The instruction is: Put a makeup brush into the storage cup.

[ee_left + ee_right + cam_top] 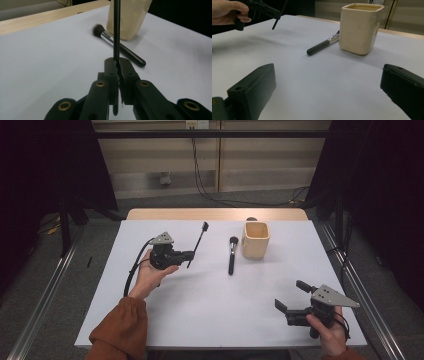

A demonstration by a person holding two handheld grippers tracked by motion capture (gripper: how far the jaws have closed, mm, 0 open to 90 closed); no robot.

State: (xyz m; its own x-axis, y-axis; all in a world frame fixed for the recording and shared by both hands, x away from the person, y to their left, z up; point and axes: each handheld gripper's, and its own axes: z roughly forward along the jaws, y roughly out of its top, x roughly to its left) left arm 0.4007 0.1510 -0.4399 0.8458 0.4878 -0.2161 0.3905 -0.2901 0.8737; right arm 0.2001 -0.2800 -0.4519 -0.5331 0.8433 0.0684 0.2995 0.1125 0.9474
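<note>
My left gripper (191,254) is shut on a thin black wand (198,244), held above the left half of the white table (210,310). In the left gripper view the wand (116,30) rises straight up from the closed jaws of the left gripper (118,65). A black-handled makeup brush (232,255) lies flat just left of a cream square cup (255,240). My right gripper (291,295) stands open near the front right corner, nothing between its jaws. From the right gripper view, the right gripper (327,82) faces the brush (322,46) and cup (360,27).
A wooden strip (215,214) runs along the table's far edge. Metal rails (360,290) flank the table on both sides, and cables (210,195) lie on the floor behind. The person's left hand (227,11) appears in the right gripper view.
</note>
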